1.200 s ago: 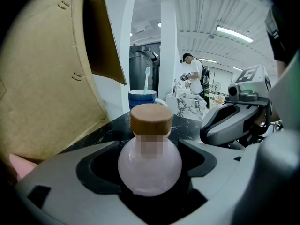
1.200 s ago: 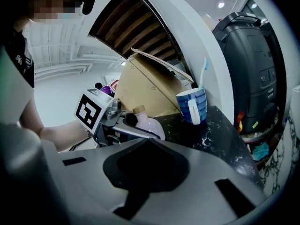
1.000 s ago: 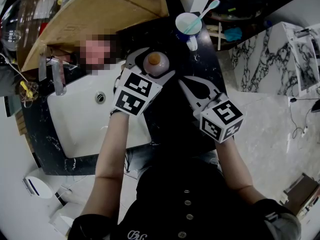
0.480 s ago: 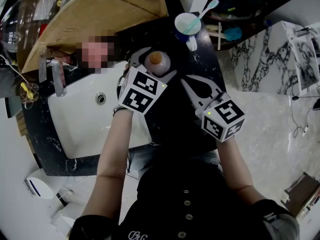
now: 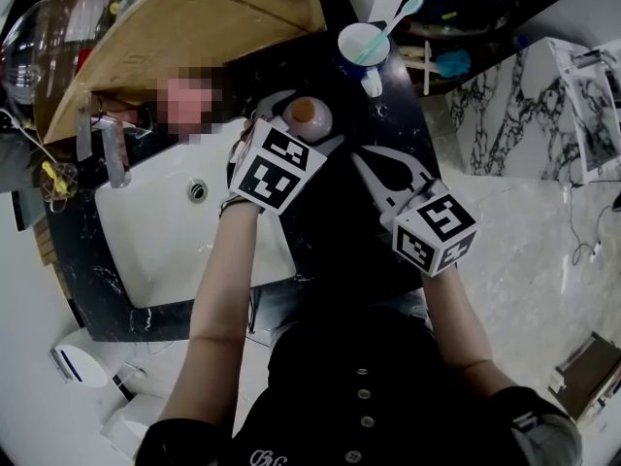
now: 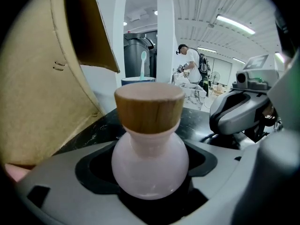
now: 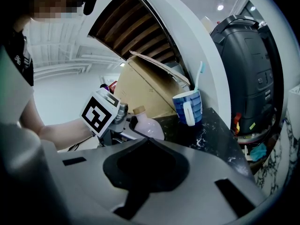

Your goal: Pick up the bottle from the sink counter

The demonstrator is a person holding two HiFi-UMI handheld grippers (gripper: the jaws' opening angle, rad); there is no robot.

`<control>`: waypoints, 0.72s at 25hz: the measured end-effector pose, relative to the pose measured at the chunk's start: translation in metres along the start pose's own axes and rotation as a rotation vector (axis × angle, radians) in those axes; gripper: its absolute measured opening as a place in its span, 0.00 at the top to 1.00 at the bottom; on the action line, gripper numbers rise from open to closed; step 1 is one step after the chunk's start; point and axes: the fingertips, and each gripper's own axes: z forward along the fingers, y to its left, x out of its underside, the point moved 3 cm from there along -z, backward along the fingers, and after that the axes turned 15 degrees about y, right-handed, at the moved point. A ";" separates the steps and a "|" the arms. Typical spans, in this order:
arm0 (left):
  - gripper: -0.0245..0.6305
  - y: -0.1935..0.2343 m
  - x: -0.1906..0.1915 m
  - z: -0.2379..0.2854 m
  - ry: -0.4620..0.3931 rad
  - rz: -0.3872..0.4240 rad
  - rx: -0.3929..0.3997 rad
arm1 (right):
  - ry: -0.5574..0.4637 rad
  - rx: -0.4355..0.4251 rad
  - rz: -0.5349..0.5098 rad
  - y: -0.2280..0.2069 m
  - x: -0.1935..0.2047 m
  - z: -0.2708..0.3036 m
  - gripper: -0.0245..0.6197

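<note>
My left gripper (image 5: 302, 122) has its jaws clamped on the pale round body of the bottle (image 6: 149, 125), the wooden cap upright above them; the bottle is over the dark counter (image 5: 330, 226), between the white sink (image 5: 160, 236) and the blue mug (image 5: 364, 47). My right gripper (image 7: 146, 142) hangs near it, jaws pressed together on nothing.

A blue mug (image 5: 364, 45) stands upright with a pale teal toothbrush (image 5: 403, 17) leaning in it, close to the corner of a big brown cardboard box (image 5: 194, 37). Lower left lies a white sink basin (image 5: 155, 241) with a round metal drain (image 5: 197, 190), and a chrome faucet (image 5: 112, 153) rises at its far-left rim. Black-veined white marble (image 5: 505, 124) shows at right
</note>
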 end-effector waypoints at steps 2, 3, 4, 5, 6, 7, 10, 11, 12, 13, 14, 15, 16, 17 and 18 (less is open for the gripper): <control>0.37 0.000 -0.001 0.000 -0.004 -0.010 -0.002 | -0.004 0.004 0.000 -0.001 -0.001 -0.002 0.95; 0.37 0.000 -0.001 0.000 -0.006 -0.017 -0.006 | -0.006 0.006 0.000 -0.002 -0.001 -0.003 0.95; 0.37 0.001 -0.001 0.001 -0.009 -0.026 -0.012 | -0.007 0.008 0.000 -0.002 -0.001 -0.004 0.95; 0.37 0.001 -0.002 0.000 -0.012 -0.036 -0.019 | -0.008 0.009 0.000 -0.002 -0.001 -0.005 0.95; 0.37 0.001 -0.001 0.000 -0.013 -0.045 -0.026 | -0.008 0.010 -0.001 -0.002 -0.001 -0.006 0.95; 0.37 0.000 -0.001 0.000 -0.014 -0.052 -0.030 | -0.009 0.012 0.000 -0.001 -0.002 -0.008 0.95; 0.37 -0.001 0.001 -0.002 -0.014 -0.048 -0.028 | -0.015 0.030 0.003 -0.004 -0.003 -0.015 0.95; 0.37 -0.002 0.001 -0.002 -0.016 -0.041 -0.024 | -0.016 0.035 0.003 -0.006 -0.003 -0.017 0.95; 0.37 -0.003 0.002 -0.003 -0.018 -0.037 -0.018 | -0.015 0.040 0.001 -0.007 -0.003 -0.018 0.95; 0.37 -0.004 0.002 -0.003 -0.020 -0.036 -0.013 | -0.014 0.044 -0.002 -0.008 -0.003 -0.019 0.95; 0.36 -0.005 0.002 -0.003 -0.022 -0.040 -0.010 | -0.014 0.049 -0.002 -0.009 -0.003 -0.020 0.95; 0.36 -0.006 0.001 -0.004 -0.030 -0.048 -0.006 | -0.016 0.052 -0.001 -0.009 -0.003 -0.021 0.95; 0.36 -0.006 0.001 -0.006 -0.044 -0.060 -0.001 | -0.018 0.054 0.000 -0.009 -0.004 -0.022 0.95; 0.36 -0.007 0.000 -0.008 -0.067 -0.079 0.004 | -0.020 0.054 0.001 -0.008 -0.004 -0.022 0.95; 0.36 -0.006 -0.001 -0.011 -0.095 -0.103 0.008 | -0.020 0.054 0.000 -0.008 -0.004 -0.023 0.95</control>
